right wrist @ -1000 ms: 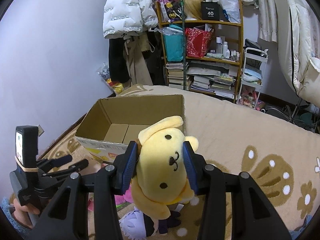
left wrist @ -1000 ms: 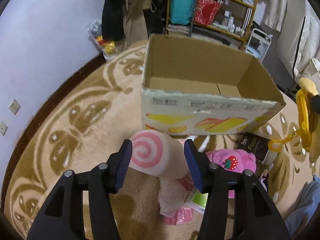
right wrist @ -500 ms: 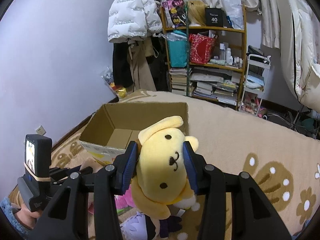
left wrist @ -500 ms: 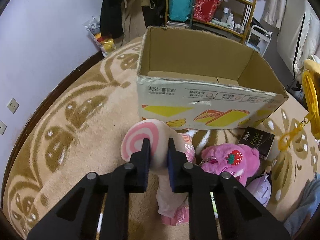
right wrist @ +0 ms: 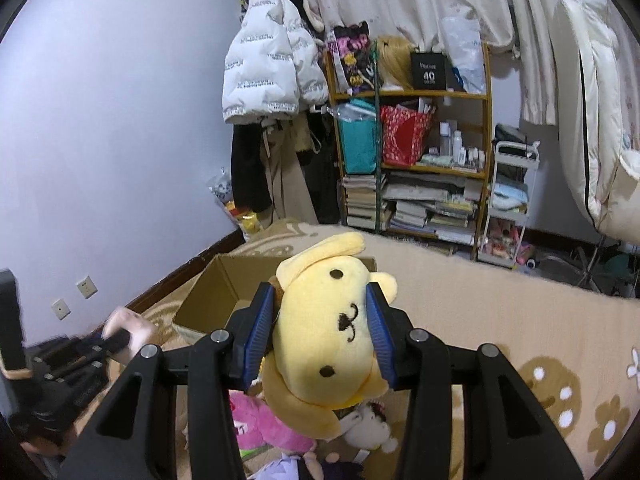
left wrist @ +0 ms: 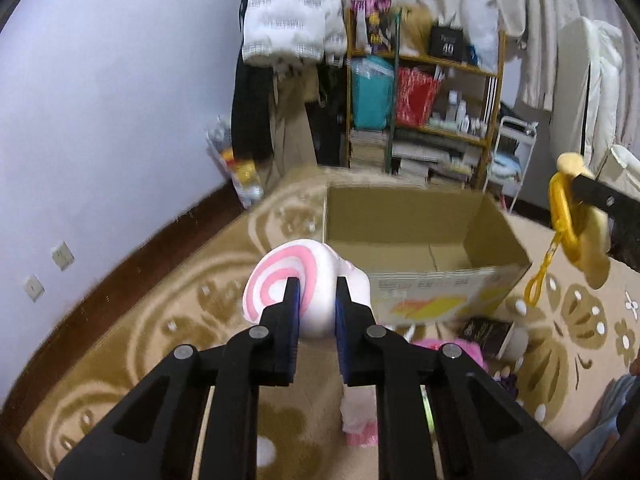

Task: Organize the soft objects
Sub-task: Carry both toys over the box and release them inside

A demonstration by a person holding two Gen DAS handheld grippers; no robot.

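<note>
Left wrist view: left gripper (left wrist: 315,304) is clenched on the pink-swirl plush (left wrist: 298,284). Blue pads squeeze its near end, and the spiral face bulges out to the left of the fingers. The plush is clear of the carpet (left wrist: 168,320) and sits in front of the near left corner of the cardboard box (left wrist: 424,240). Below the fingers, on the carpet, lie a pale pink bag (left wrist: 358,420), a magenta plush (left wrist: 448,346) mostly hidden by the gripper body, and a black packet (left wrist: 486,330) just beside the box's printed front wall. The box stands open; its floor looks bare. At the right edge a yellow plastic clip chain (left wrist: 560,216) hangs from a yellow toy held by a black finger.

Right wrist view: right gripper (right wrist: 322,330) grasps the yellow dog plush (right wrist: 330,328) by the head, one pad on each side, face turned sideways toward the camera. The body hangs below the pads, off the floor. Beneath it, a pile: magenta plush (right wrist: 260,420), a small white figure (right wrist: 368,432), and a purple-haired doll (right wrist: 304,466). The other gripper shows blurred at the left with the pale plush at its tip. The box (right wrist: 216,296) is behind the dog's head, partly hidden. Further back stand a wooden shelf (right wrist: 416,160) of books and bags, a white puffer jacket (right wrist: 272,68) on the wall, and curtains.
</note>
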